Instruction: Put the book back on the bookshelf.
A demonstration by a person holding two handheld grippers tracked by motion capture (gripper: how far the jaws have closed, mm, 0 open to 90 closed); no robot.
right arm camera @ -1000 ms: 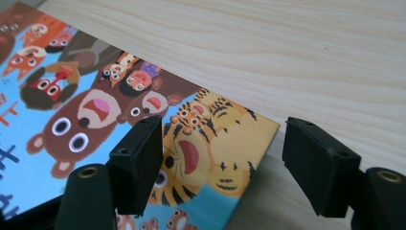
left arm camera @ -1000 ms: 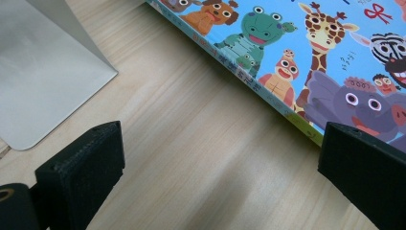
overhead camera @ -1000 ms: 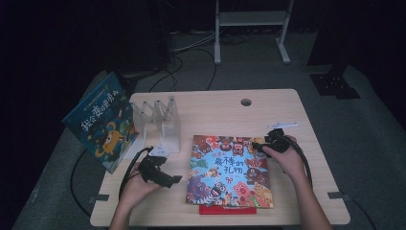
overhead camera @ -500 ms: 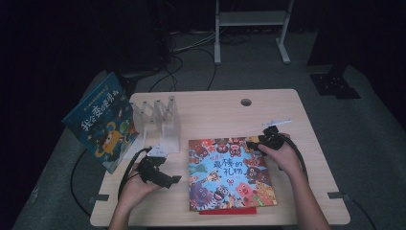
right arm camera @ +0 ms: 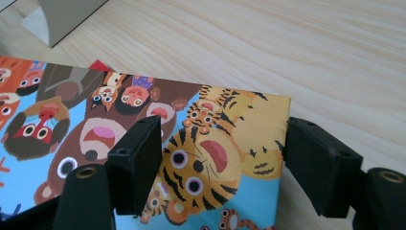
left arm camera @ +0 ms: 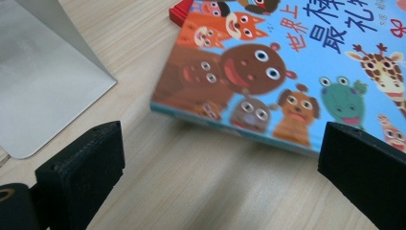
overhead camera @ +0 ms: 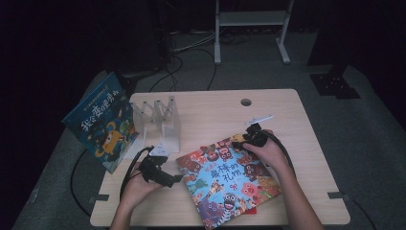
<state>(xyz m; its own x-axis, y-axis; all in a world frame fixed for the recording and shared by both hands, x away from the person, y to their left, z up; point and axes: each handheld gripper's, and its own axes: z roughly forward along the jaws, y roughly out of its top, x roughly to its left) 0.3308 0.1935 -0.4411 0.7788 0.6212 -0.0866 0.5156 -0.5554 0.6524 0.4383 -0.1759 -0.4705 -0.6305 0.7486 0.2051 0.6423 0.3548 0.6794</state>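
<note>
Pale wood desk [overhead camera: 287, 120], grain running across both tool views. Animal picture book [overhead camera: 229, 179] lies flat on it, rotated askew to the desk edge, between the two tools.

Right tool [overhead camera: 249, 139]: sits at the book's far corner, hand [overhead camera: 265, 152] behind it resting over the cover. In the right gripper view the jaws are spread, one over the tiger artwork and the other just off the cover's edge above bare wood; the corner of the book [right arm camera: 143, 143] lies between them. Whether either jaw touches the cover cannot be told from this angle.

Left tool [overhead camera: 165, 178]: jaws spread wide, nothing between them but desk. In the left gripper view the book's near edge [left arm camera: 268, 81] lies ahead of the jaws, apart from both, with a shadow line under it; edge possibly raised a little, view is blurred there. A red book [left arm camera: 181, 10] shows as a corner beyond the picture book's far corner, underneath it.

Clear acrylic book rack [overhead camera: 160, 122] stands ahead of the left tool, its base plate [left arm camera: 43, 91] just ahead and to the left of the left jaw. Blue picture book [overhead camera: 103, 122] leans at the rack's outer side, overhanging the desk edge.
</note>
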